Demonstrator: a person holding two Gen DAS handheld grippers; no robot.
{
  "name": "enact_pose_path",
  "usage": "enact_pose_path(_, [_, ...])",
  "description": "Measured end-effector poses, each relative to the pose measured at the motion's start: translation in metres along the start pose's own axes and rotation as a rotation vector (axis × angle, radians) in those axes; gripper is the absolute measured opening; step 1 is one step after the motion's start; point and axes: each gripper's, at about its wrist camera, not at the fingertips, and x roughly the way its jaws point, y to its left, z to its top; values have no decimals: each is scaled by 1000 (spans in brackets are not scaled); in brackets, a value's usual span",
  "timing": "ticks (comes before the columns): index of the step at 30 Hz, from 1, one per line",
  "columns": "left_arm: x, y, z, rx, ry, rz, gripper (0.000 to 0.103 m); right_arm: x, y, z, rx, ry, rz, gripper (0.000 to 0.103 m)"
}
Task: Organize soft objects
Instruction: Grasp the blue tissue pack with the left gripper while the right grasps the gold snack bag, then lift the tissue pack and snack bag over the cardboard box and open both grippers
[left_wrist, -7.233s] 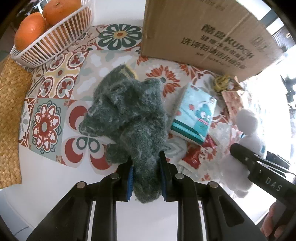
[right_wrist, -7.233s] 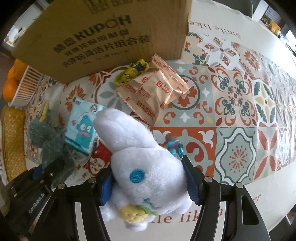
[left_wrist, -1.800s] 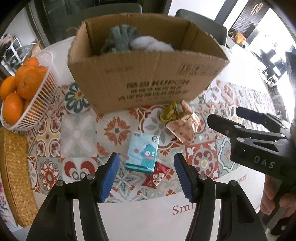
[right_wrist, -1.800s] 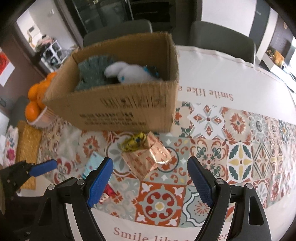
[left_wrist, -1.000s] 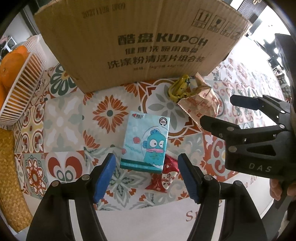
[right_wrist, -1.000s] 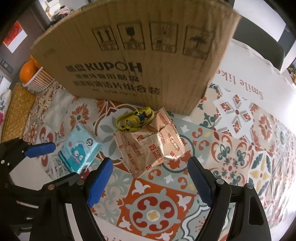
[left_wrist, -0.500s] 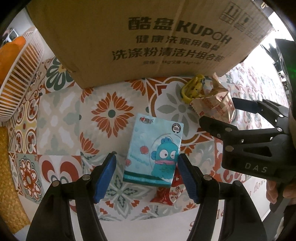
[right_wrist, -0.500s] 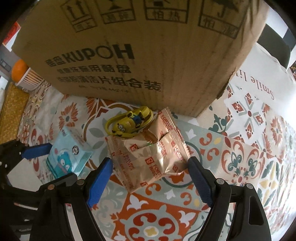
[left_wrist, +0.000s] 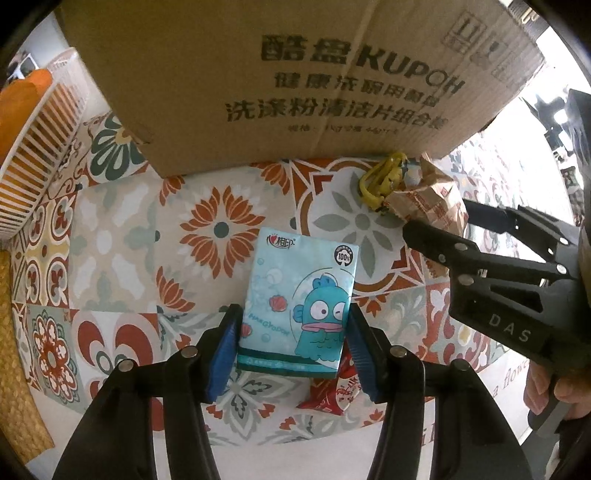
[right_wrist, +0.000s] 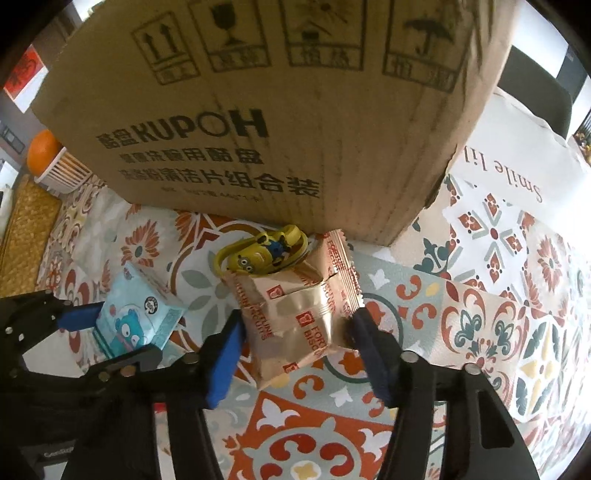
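While the flat light-blue tissue pack with a cartoon fish face (left_wrist: 299, 299) lies on the tabletop (left_wrist: 122, 236) with its flowery tile-pattern cloth, the left gripper (left_wrist: 293, 349) points down over its near end. Its two blue fingers (left_wrist: 225, 349) sit one on each side of the pack and are closing in. They look like they are just touching its sides, so the pack is pinched between them. A small red shiny wrapper (left_wrist: 334, 389) peeks out from under the near corner of the pack.

Off to the right, the crinkly gold-brown biscuit packet (right_wrist: 295, 314) also lies on the cloth. The right gripper (right_wrist: 295, 345) points down at it, and its blue fingers (right_wrist: 225, 354) are closing too, with the packet between them and the right one pressing into its edge. A little yellow cartoon toy with a loop (right_wrist: 262, 253) rests against the far end of the packet.

Just behind all of them stands the big brown cardboard box with black letters (left_wrist: 295, 74). A white ribbed basket with oranges (left_wrist: 40, 129) is at the far left, beside a woven straw mat (left_wrist: 16, 354)
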Motion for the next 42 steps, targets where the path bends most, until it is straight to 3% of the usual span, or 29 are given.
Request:
enact_pose_path(6, [-17,1,-5,-7,-44,-3,54,-12,3,-3,27,-28,-1,51])
enact_pose_path(16, [-60,3,-9,-14,-140,10,54,-51,1,-12,50,-82,-10,51])
enact_pose_path(28, [-121,7,-26,-11,-285,12,54,-113,3,-19,101,-208,-40,51])
enact_pose_path(42, [-186,3,-25,-12,-434,-13,54,-188,23,-18,117,-374,-52,51])
